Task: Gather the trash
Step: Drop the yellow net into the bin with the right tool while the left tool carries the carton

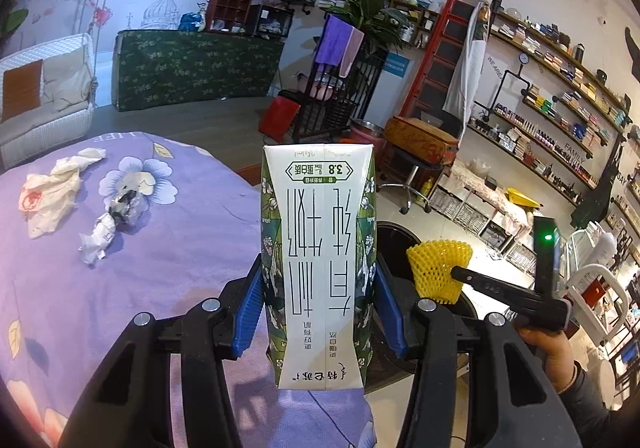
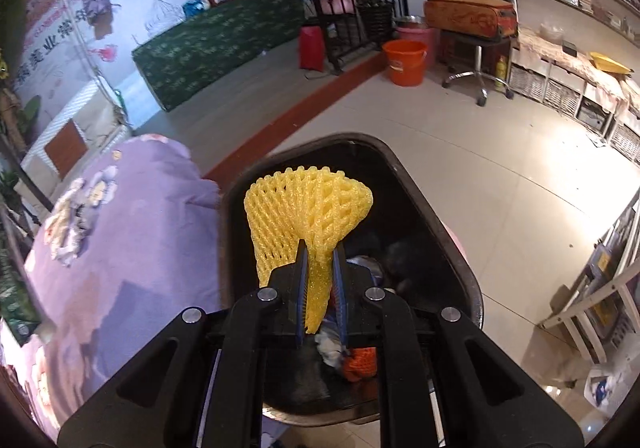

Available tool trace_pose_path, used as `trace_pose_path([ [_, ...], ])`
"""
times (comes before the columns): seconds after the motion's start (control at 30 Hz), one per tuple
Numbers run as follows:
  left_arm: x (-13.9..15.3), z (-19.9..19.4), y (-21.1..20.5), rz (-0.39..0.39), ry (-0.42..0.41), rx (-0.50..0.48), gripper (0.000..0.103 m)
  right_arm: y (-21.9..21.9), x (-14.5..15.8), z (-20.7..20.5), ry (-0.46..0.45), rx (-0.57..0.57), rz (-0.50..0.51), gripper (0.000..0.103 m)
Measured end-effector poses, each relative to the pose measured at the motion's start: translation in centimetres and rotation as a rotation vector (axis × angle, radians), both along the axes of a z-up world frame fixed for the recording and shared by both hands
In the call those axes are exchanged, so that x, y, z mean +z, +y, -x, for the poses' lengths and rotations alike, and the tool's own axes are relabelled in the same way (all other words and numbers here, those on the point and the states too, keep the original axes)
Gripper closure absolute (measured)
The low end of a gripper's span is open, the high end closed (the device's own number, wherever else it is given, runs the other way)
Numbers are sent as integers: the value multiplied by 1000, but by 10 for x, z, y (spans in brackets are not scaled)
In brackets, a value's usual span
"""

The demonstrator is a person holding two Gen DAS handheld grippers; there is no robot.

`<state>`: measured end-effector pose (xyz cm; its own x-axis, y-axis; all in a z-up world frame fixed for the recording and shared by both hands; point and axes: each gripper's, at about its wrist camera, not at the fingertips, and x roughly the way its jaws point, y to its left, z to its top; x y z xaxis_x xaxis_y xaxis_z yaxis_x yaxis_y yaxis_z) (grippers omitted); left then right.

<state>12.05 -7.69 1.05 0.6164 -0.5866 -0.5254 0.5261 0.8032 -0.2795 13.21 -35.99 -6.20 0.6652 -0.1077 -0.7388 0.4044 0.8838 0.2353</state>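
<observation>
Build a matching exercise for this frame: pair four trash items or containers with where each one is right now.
Things:
1. white and green milk carton
2. yellow foam fruit net
3. crumpled white tissue paper
4. black plastic trash bin

Places:
A. lying on the purple floral bedspread
B. on the floor beside the bed, below the net
C. clamped in the left hand-held gripper
D. pinched in the right hand-held gripper

Pairs: 1-C, 2-D, 3-A, 4-B

One milk carton [image 1: 320,264], one yellow foam net [image 2: 308,216], one black bin [image 2: 440,232], two crumpled tissues [image 1: 50,192], one wrapper [image 1: 108,224]
</observation>
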Motion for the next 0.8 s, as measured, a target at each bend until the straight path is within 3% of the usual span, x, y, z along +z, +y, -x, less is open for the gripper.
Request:
trace_pose_path([
  [0.27,-2,4,-17,-9,5,-32,53,-18,-45,-27,134,-46,-11,88],
  [0.33,-3,4,-20,-13,5,-36,53,-20,-53,-32,153,-52,-29,77],
  [0.37,-3,4,-21,-15,6,-38,53,-20,-55,-32,157,-59,-28,61],
  [0.43,-4,4,-22,-15,10,-43,53,-14,-55,-29,142,-76,-14,40],
  [0.8,-2,1,-59,-6,22,-135,53,-23,-14,5,-23,-152,9,28],
])
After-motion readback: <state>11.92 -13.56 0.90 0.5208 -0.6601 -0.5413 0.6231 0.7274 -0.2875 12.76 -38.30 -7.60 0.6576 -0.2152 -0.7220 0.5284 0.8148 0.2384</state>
